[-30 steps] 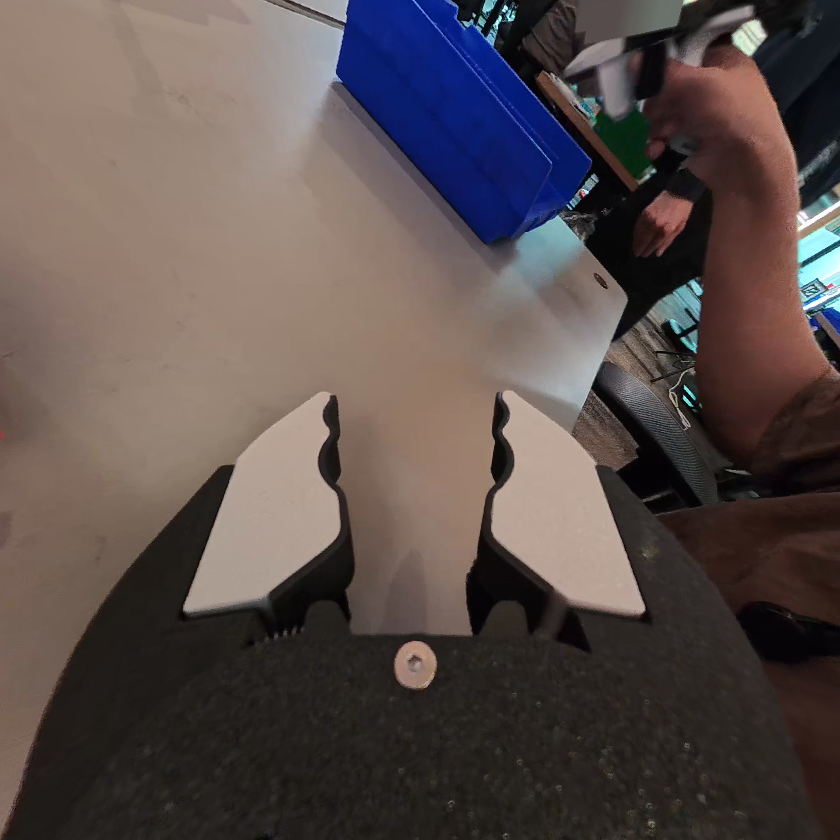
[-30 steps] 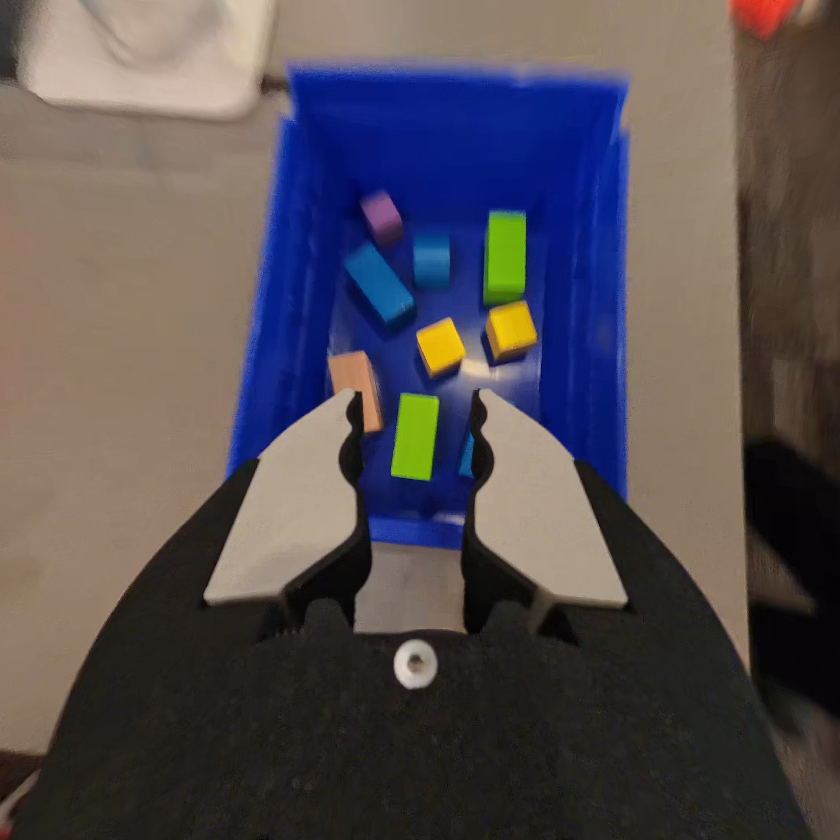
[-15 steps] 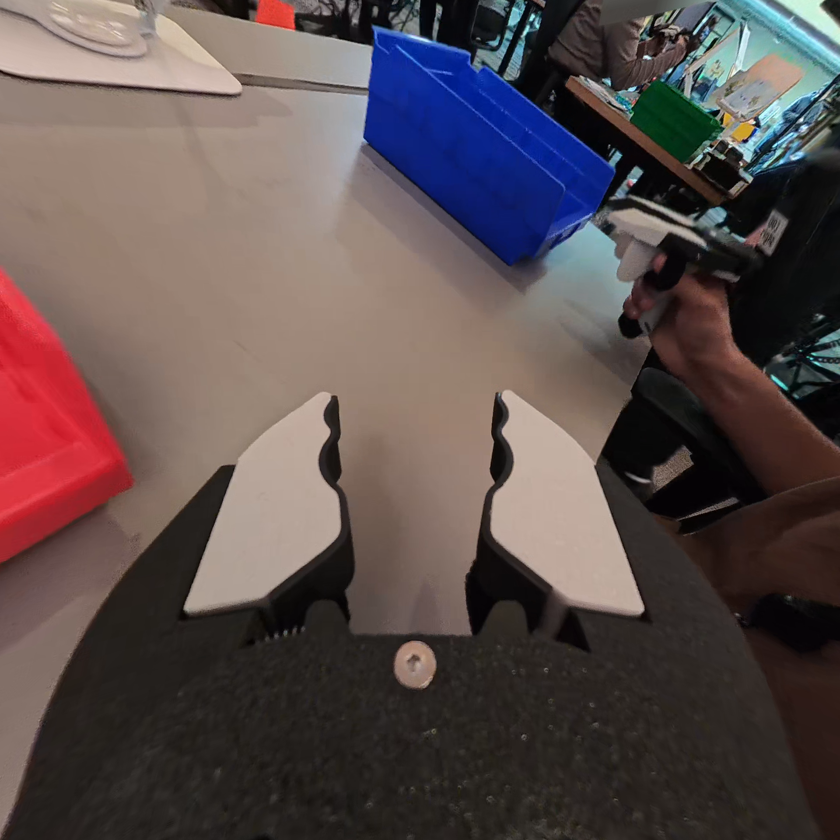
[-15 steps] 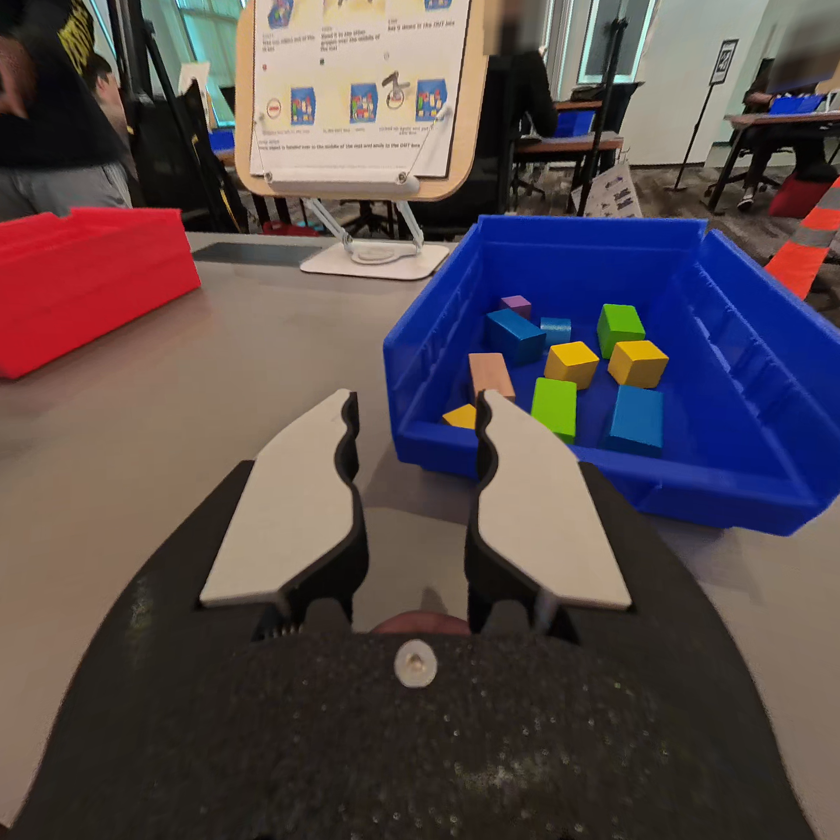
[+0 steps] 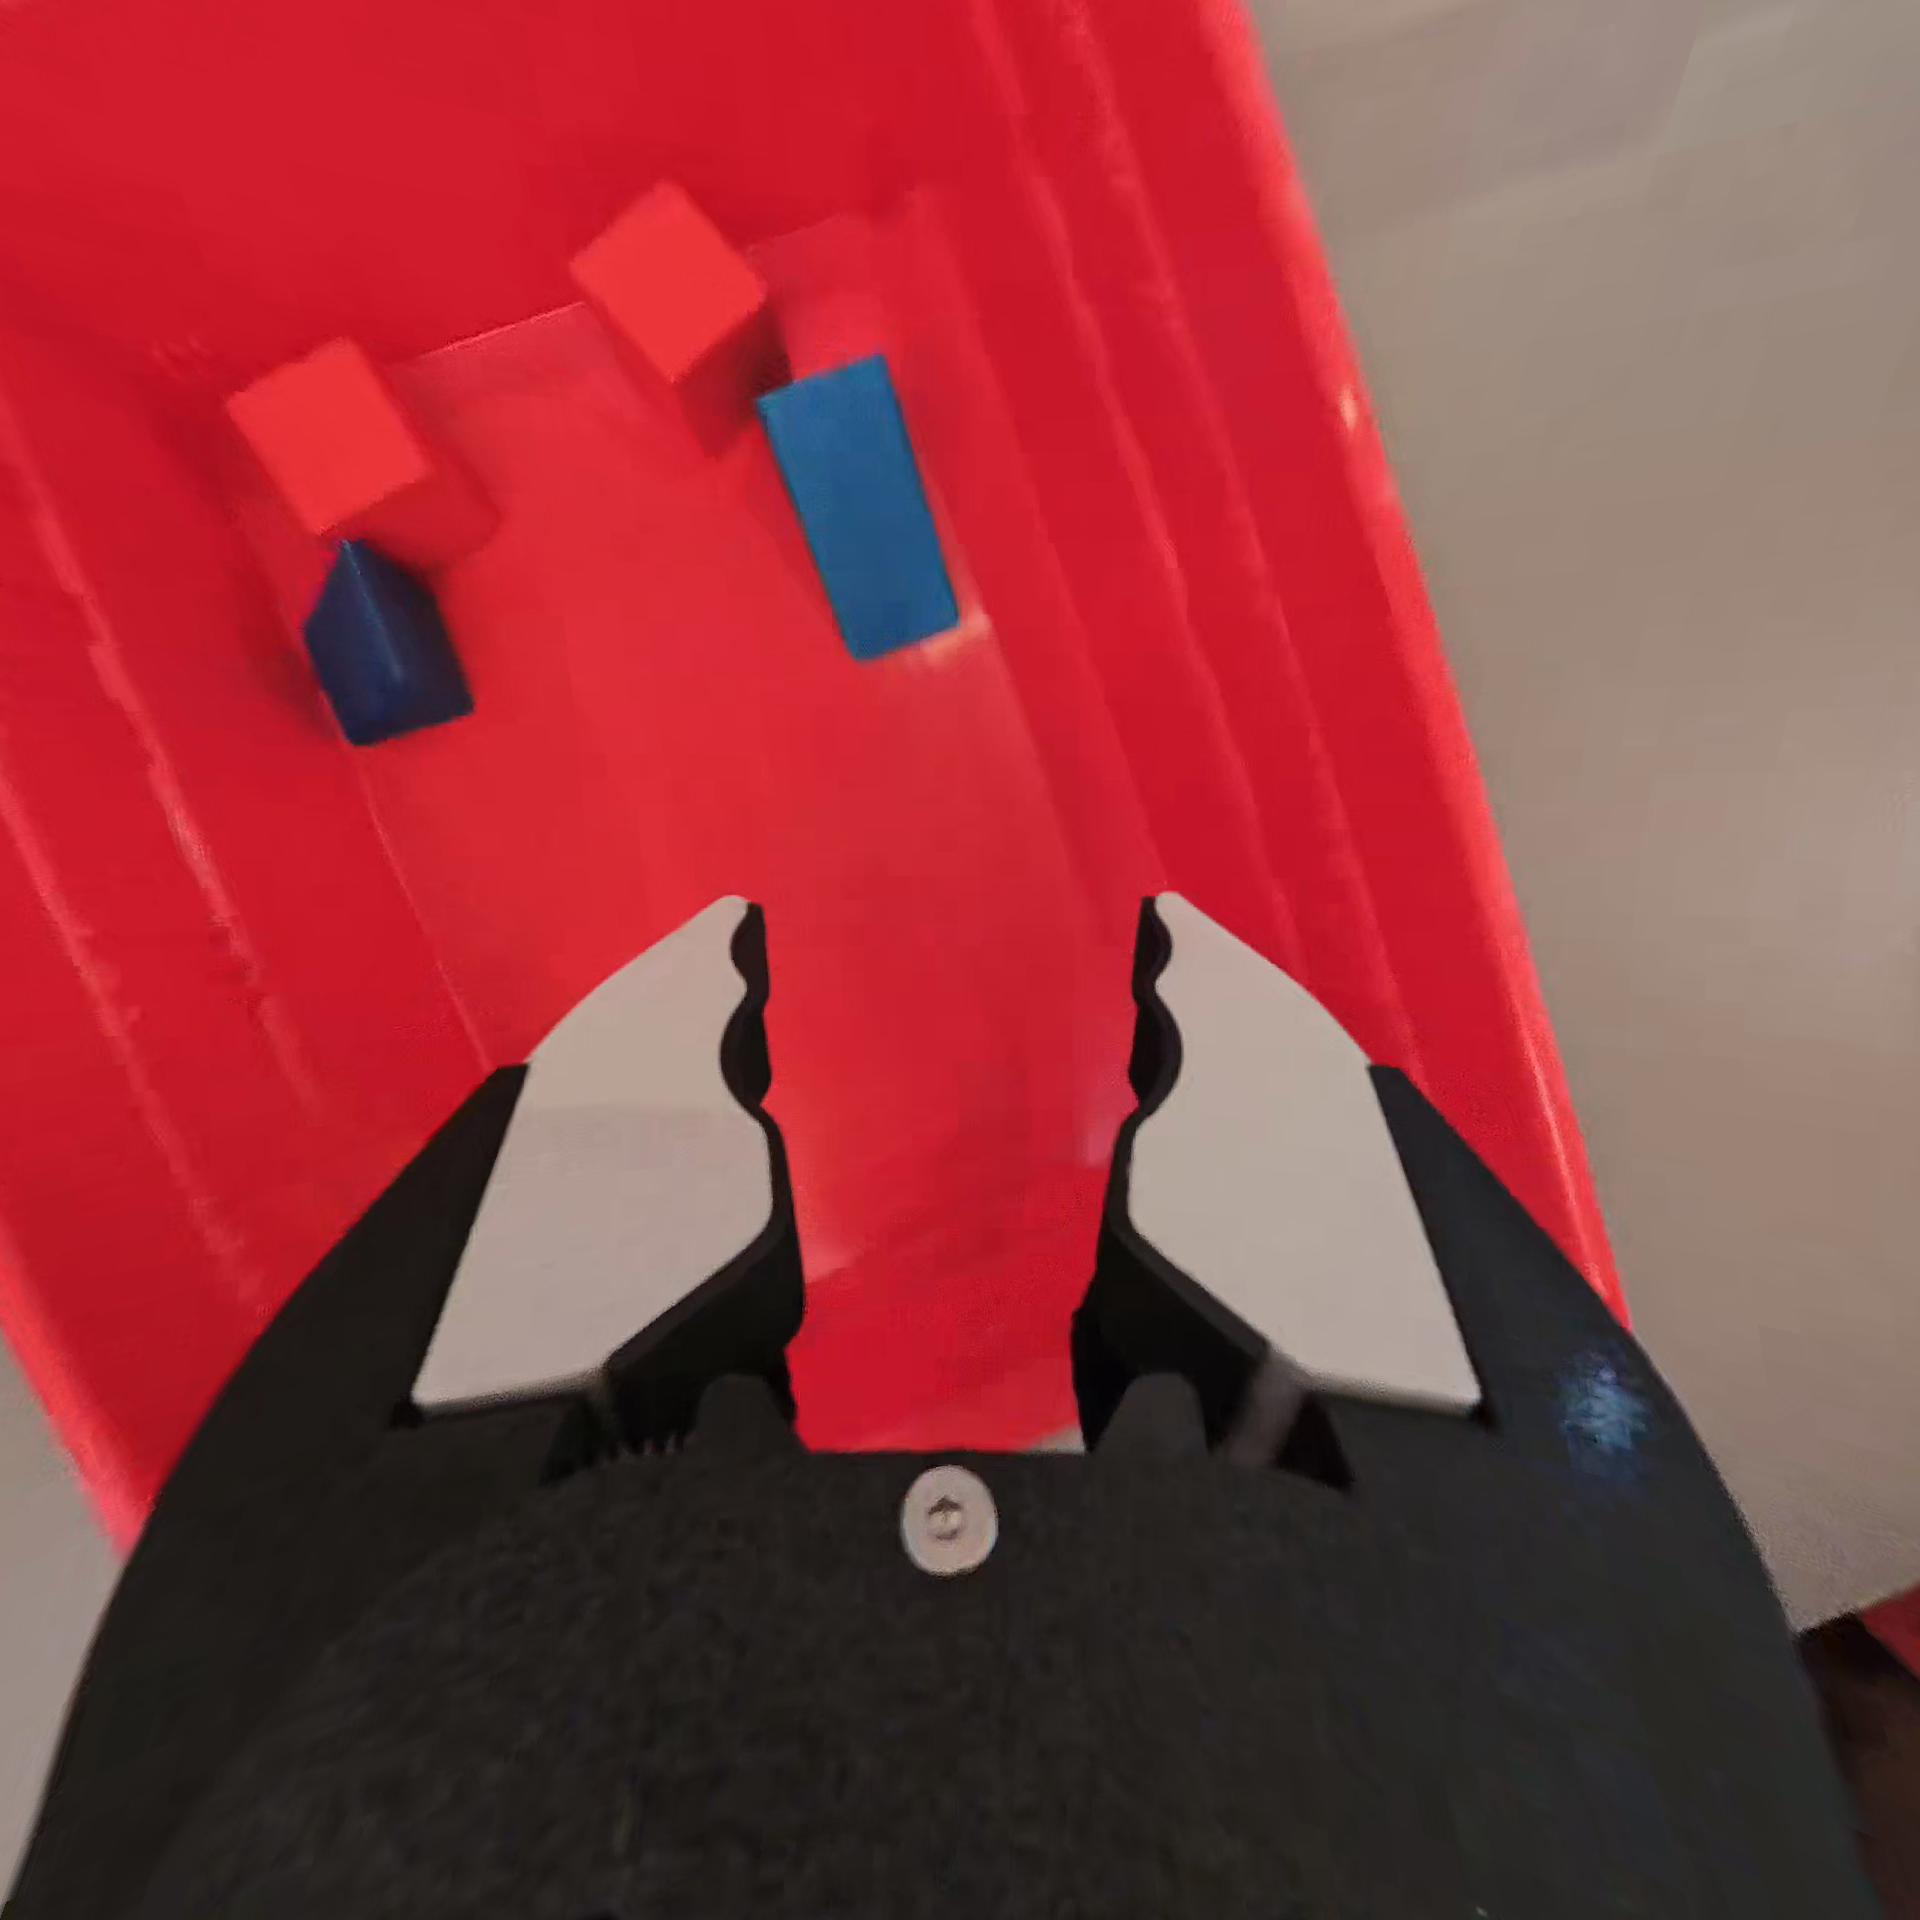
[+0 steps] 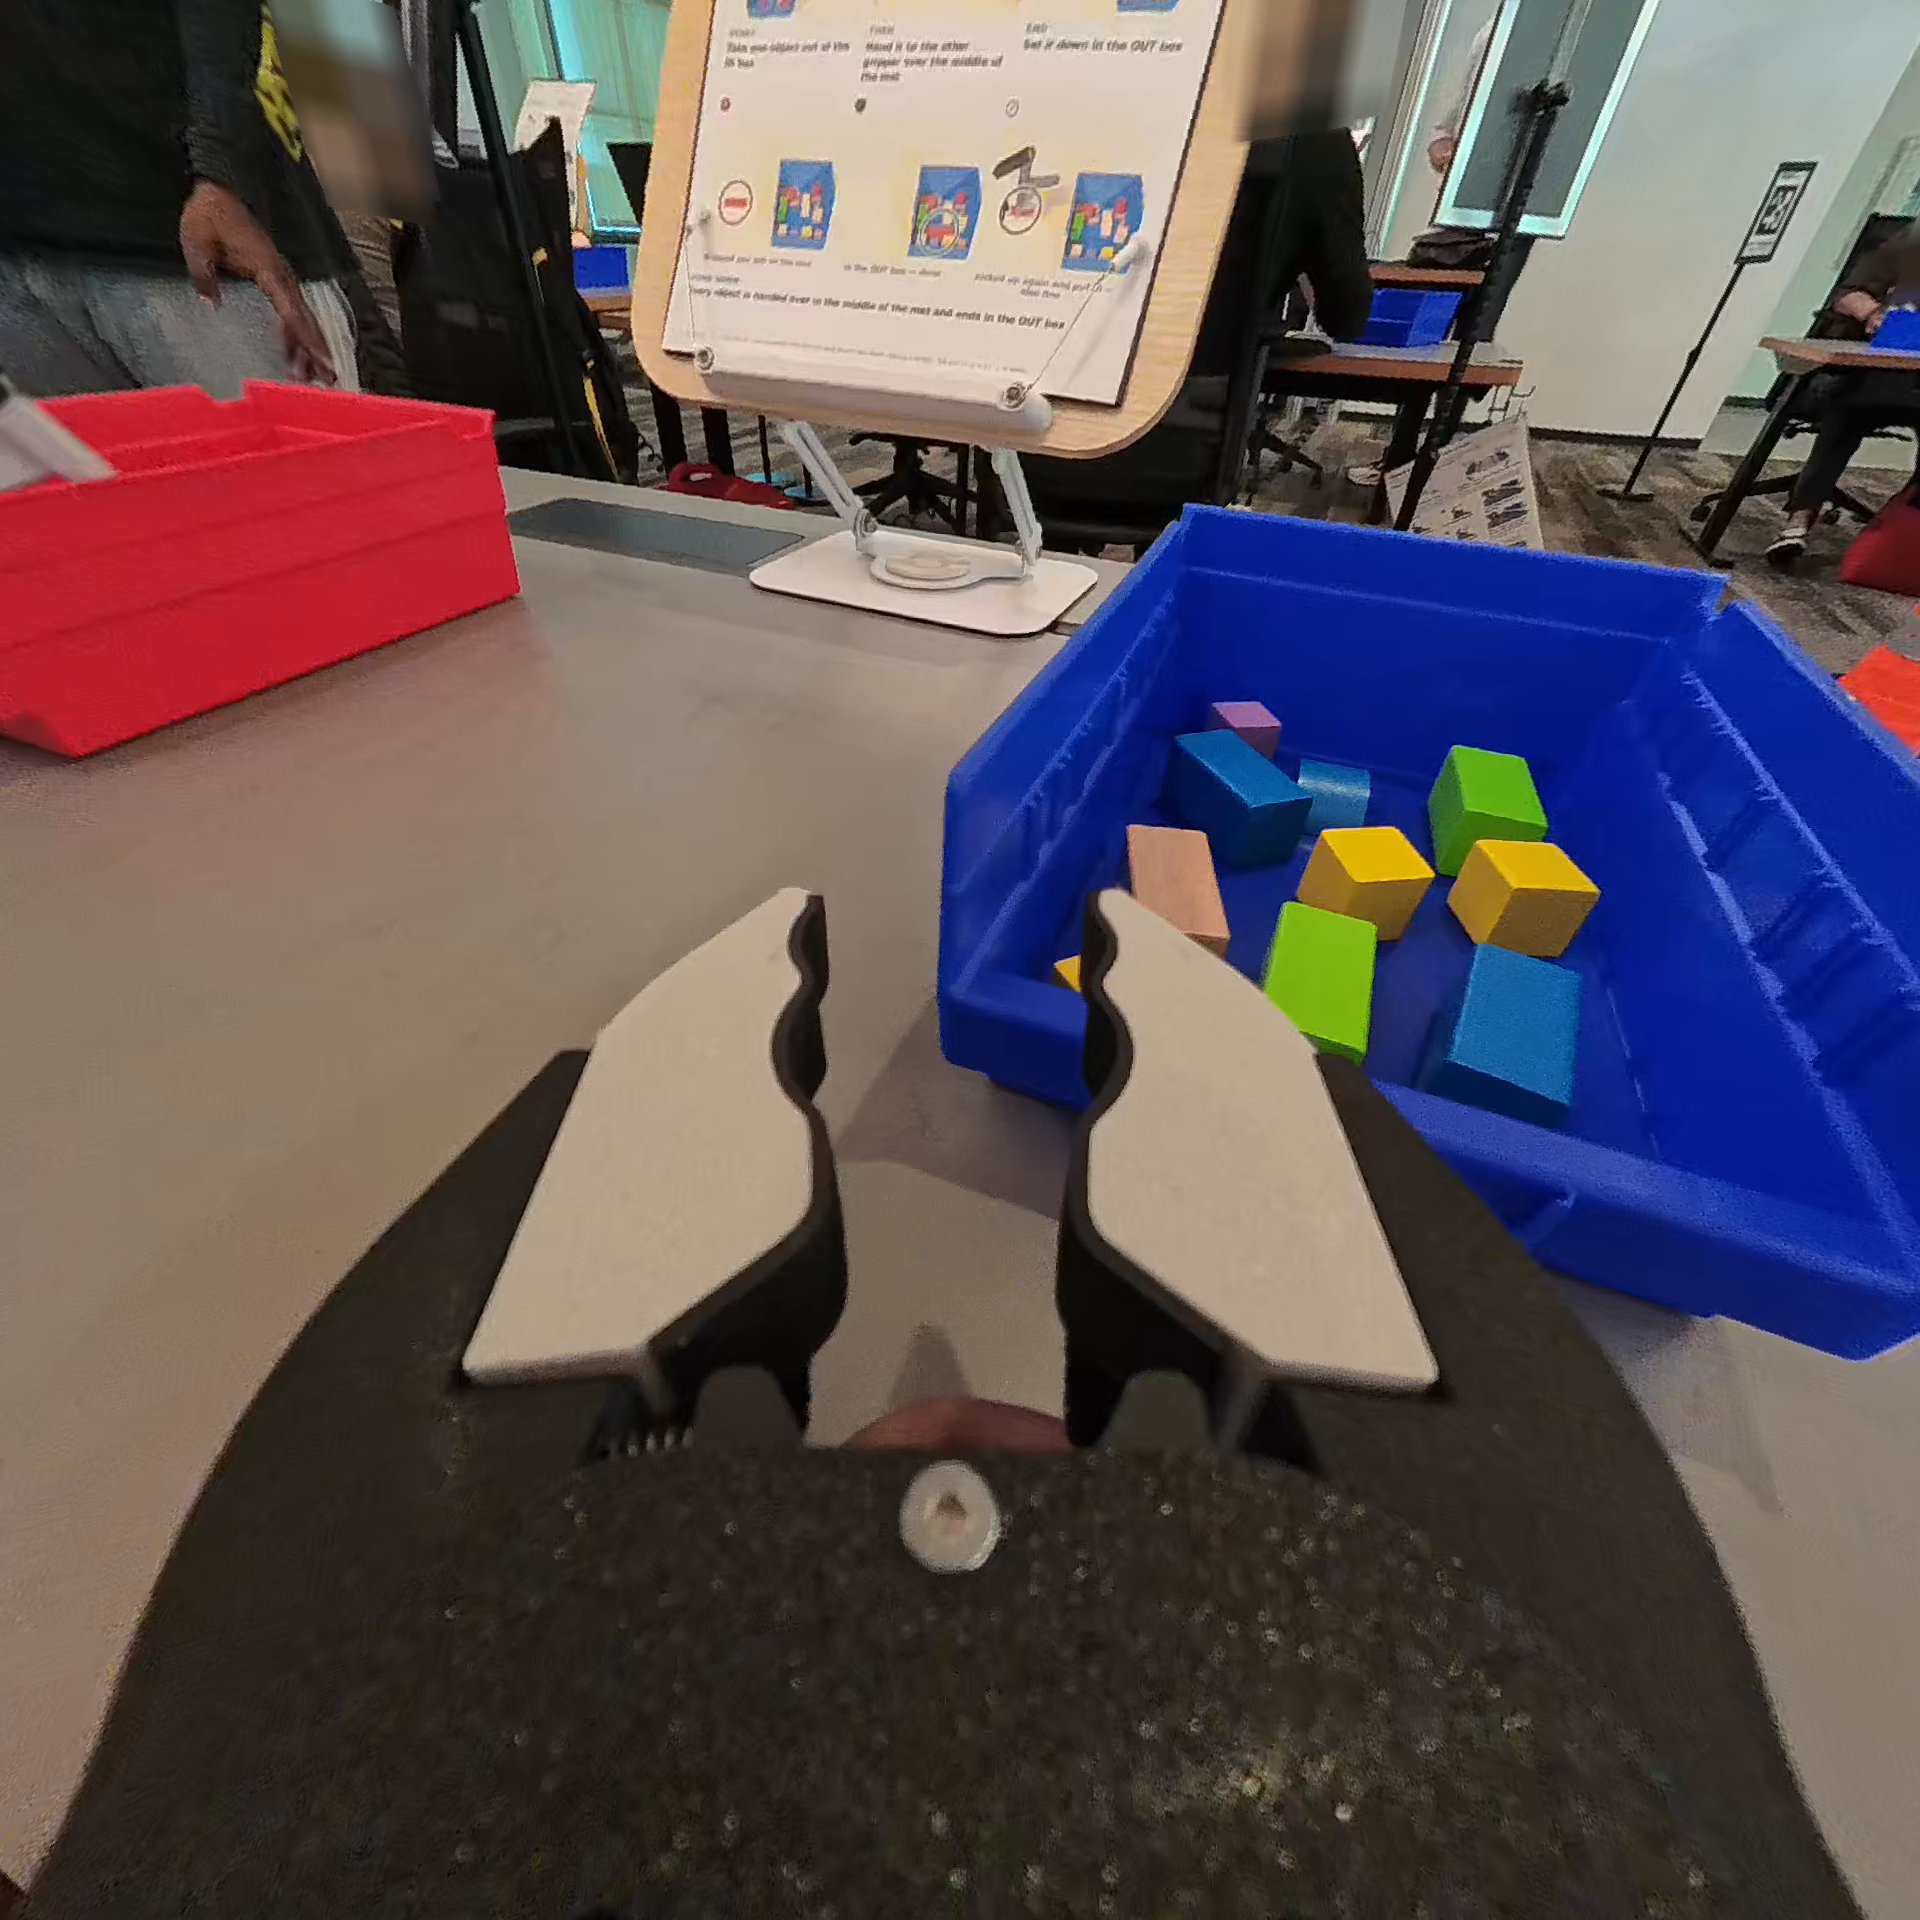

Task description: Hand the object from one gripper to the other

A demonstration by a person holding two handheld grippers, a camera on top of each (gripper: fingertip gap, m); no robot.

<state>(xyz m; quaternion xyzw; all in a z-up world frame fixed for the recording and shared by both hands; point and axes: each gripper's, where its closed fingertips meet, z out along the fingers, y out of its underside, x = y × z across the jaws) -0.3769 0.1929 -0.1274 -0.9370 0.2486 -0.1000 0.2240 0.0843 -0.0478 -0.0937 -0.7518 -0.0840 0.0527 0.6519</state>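
The grey desk (image 6: pixel 436 883) is carrying a red bin (image 6: pixel 239 561) at its far left and a blue bin (image 6: pixel 1766 1226) at its right. The left tongs (image 5: pixel 948 914) are hanging wide and empty over the red bin's light blue block (image 5: pixel 857 509). The right tongs (image 6: pixel 951 914) are gaping empty beside the blue bin.

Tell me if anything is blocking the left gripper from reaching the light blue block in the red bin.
Nothing visible does. The left gripper is open and empty above the red bin, with bare bin floor between its fingertips and the light blue block. A red block touches the block's far end, away from the approach.
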